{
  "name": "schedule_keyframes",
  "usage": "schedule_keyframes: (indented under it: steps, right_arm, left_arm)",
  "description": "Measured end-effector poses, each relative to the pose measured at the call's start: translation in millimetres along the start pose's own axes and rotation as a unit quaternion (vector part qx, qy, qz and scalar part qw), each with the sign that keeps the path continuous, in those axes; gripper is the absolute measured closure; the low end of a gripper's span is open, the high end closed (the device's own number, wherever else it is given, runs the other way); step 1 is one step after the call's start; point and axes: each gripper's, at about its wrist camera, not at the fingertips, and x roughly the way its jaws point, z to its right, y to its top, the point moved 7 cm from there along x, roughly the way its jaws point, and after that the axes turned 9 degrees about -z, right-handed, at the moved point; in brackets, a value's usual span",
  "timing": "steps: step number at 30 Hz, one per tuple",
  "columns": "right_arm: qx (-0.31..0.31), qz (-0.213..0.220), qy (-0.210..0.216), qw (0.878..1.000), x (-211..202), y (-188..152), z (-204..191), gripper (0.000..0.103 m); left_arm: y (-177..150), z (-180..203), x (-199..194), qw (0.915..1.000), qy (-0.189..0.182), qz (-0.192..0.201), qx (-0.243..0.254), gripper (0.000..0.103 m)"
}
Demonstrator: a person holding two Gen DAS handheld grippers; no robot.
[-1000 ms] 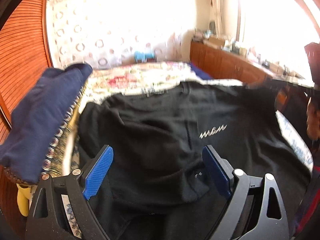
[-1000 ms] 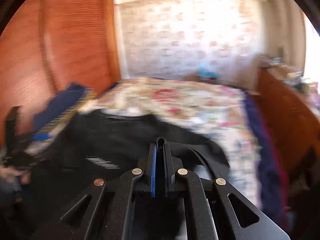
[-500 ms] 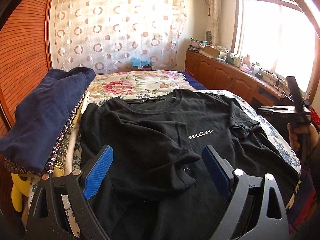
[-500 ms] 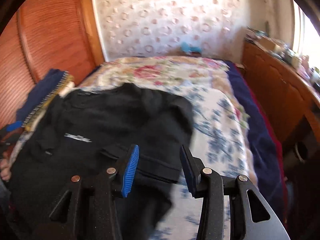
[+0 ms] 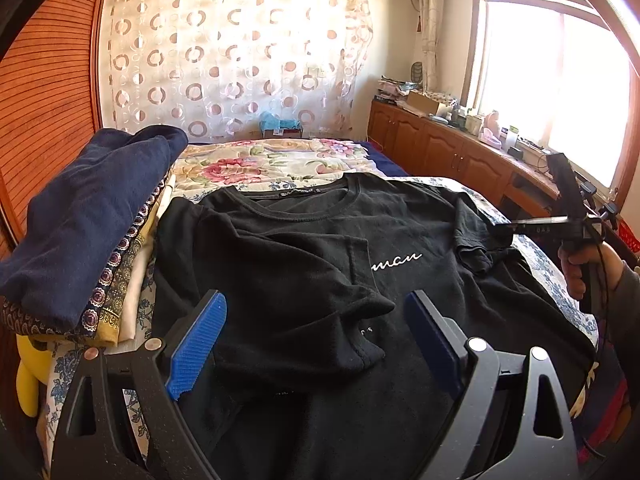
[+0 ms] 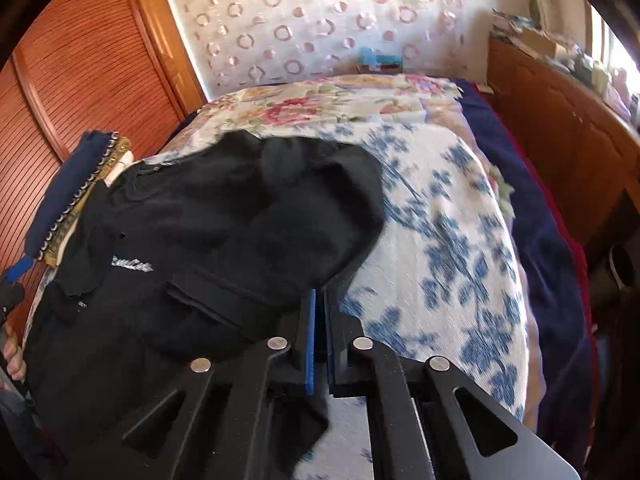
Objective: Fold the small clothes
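A black T-shirt (image 5: 320, 248) with white script on the chest lies spread on the bed, its left sleeve folded in over the front. My left gripper (image 5: 314, 336) hovers open just above that folded sleeve, nothing between its blue pads. At the right, a person's hand (image 5: 572, 268) holds my right gripper (image 5: 500, 227) against the shirt's other sleeve. In the right wrist view the right gripper (image 6: 319, 300) is shut on the edge of the black T-shirt (image 6: 224, 232), and the cloth runs taut up to the jaws.
A stack of folded clothes (image 5: 88, 220) topped by a navy piece sits left of the shirt, against the wooden wardrobe (image 5: 40, 80). The floral bedspread (image 6: 440, 220) stretches right and beyond. A cluttered wooden cabinet (image 5: 440, 140) runs along the right under the window.
The right gripper came down to the shirt's right side, opened over the sleeve edge, then shut on it. The left gripper stayed open over the folded left sleeve.
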Motion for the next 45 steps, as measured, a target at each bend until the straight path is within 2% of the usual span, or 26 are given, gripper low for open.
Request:
schedule_keyframes:
  steps: [7,11,16,18,19,20,22,27,31,35,40,45]
  right_arm:
    - [-0.057,0.037,0.015,0.998,-17,45,-56,0.101]
    - [-0.085,0.034,0.016,0.996,-5,71,-88,0.101]
    - [-0.079,0.031,0.014,0.996,17,95,-96,0.099]
    - [-0.072,0.034,0.014,0.997,20,95,-92,0.085]
    - [-0.064,0.04,0.008,0.997,19,95,-86,0.066]
    - [-0.058,0.044,0.008,0.997,19,90,-80,0.052]
    - [-0.046,0.049,0.009,0.998,18,83,-73,0.049]
    - [-0.032,0.035,-0.028,0.998,22,64,-50,0.049]
    - [-0.023,0.016,-0.054,0.998,36,56,-33,0.049]
    - [-0.026,0.004,-0.075,0.997,51,58,-24,0.049]
    - [-0.038,-0.014,-0.083,0.996,69,61,-22,0.049]
    - [-0.04,-0.007,-0.072,0.997,75,66,-24,0.045]
  left_arm:
    - [-1,-5,-5,1.0,0.004,0.004,-0.006,0.011]
    - [-1,-10,-6,0.9999,0.007,0.006,-0.012,0.011]
    - [-1,-21,-5,0.9997,0.013,0.007,-0.021,0.011]
    - [-1,-25,-4,0.9996,0.018,0.006,-0.023,0.011]
    - [-1,-27,-4,0.9995,0.02,0.006,-0.023,0.011]
    - [-1,-29,-5,0.9994,0.021,0.006,-0.025,0.011]
    - [0,-32,-6,0.9994,0.021,0.008,-0.028,0.011]
    - [8,-36,-3,0.9994,0.024,0.011,-0.024,0.011]
    - [19,-46,5,0.9995,0.027,0.001,-0.018,0.017]
    - [34,-58,20,0.9991,0.032,-0.027,-0.008,0.029]
    - [56,-72,45,0.9962,0.058,-0.064,0.008,0.041]
    - [71,-84,74,0.9913,0.079,-0.104,0.014,0.053]
